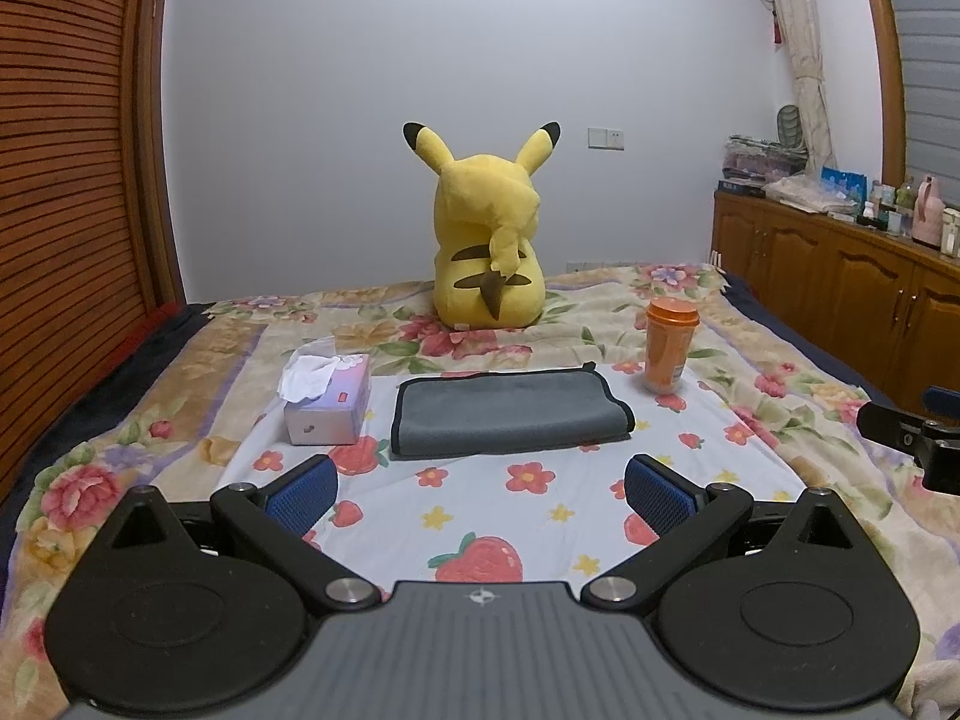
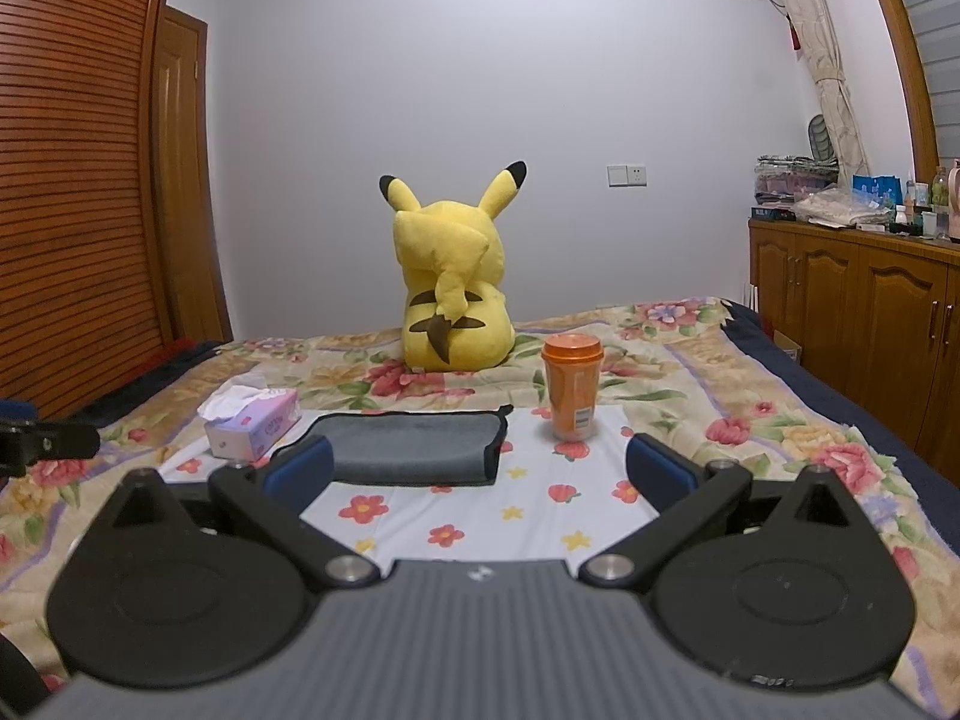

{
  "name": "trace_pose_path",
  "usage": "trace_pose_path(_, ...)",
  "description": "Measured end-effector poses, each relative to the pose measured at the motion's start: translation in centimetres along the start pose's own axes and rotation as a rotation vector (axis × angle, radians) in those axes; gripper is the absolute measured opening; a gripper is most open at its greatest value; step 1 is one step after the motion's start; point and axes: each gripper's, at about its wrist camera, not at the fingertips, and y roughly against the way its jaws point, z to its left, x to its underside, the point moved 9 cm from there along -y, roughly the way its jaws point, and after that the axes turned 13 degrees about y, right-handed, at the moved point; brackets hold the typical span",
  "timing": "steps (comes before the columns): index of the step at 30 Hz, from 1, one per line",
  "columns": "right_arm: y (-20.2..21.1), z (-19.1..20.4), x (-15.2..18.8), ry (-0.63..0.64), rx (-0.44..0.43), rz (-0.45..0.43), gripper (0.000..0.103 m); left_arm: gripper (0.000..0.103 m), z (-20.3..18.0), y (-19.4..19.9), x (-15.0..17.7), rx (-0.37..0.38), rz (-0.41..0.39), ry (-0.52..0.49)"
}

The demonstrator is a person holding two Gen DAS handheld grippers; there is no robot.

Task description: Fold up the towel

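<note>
A grey towel (image 1: 510,414) with dark edging lies folded flat on the white flowered cloth (image 1: 480,516) on the bed. It also shows in the right wrist view (image 2: 414,447), ahead and left of centre. My left gripper (image 1: 480,495) is open and empty, held just short of the towel's near edge. My right gripper (image 2: 480,471) is open and empty, near the towel's right end; its left finger covers the towel's near left part. The right gripper's tip (image 1: 900,429) shows at the right edge of the left wrist view.
A tissue box (image 1: 327,399) stands left of the towel. An orange lidded cup (image 1: 669,348) stands to its right. A yellow plush toy (image 1: 489,240) sits behind. A wooden cabinet (image 1: 840,276) runs along the right, a slatted wardrobe (image 1: 66,180) on the left.
</note>
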Motion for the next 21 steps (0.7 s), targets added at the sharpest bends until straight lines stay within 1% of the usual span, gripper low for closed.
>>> trace_pose_path(21,-0.07,0.02,0.22,-0.002,0.0,0.002,0.103,0.103,0.16,-0.14,0.17,-0.004,0.003,-0.005)
